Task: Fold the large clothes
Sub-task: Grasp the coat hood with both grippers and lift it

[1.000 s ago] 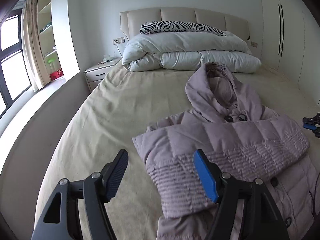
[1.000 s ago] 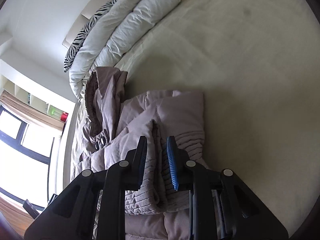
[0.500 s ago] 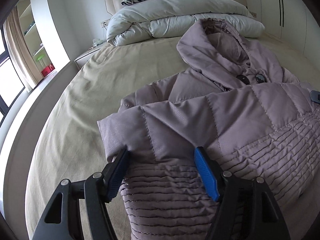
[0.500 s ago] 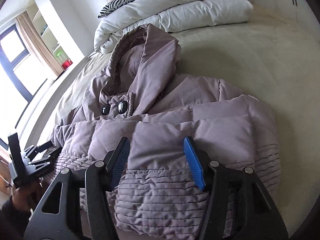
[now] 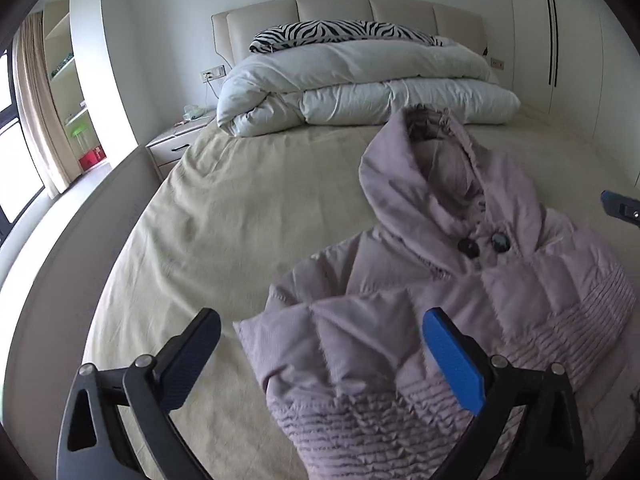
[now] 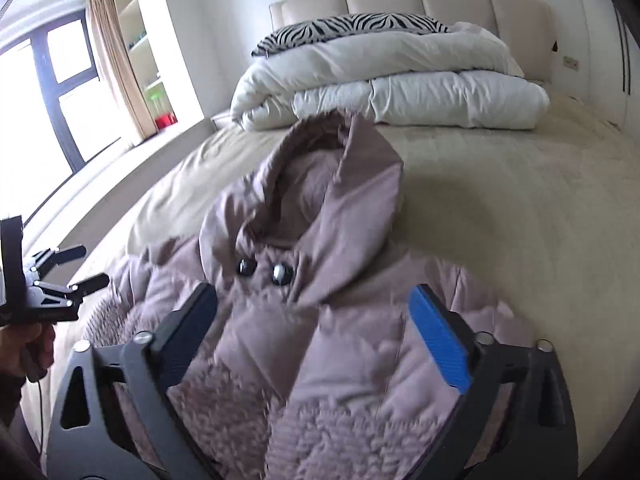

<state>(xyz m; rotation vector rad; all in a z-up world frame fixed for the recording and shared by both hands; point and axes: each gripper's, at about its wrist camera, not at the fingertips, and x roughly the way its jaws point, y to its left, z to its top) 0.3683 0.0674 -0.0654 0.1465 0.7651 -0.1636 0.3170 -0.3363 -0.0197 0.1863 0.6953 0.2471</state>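
Observation:
A mauve quilted hooded jacket [image 5: 460, 280] lies on the beige bed, sleeves folded across its front, hood pointing toward the headboard; it also shows in the right wrist view [image 6: 320, 280]. My left gripper [image 5: 320, 360] is open and empty, raised above the jacket's near left corner. My right gripper [image 6: 316, 336] is open and empty, raised above the jacket's lower front. The left gripper also shows at the left edge of the right wrist view [image 6: 76, 264], and the right gripper's tip shows at the right edge of the left wrist view [image 5: 620, 204].
The beige bed sheet [image 5: 224, 216] spreads left of the jacket. A folded white duvet [image 5: 360, 88] and a zebra pillow [image 5: 340, 34] lie at the headboard. A nightstand [image 5: 176, 144] stands left of the bed. A window [image 6: 52, 92] and a wardrobe [image 5: 560, 40] flank the room.
The right gripper let go of the jacket fold and opened. Both grippers dipped to the jacket, then drew back and rose, open.

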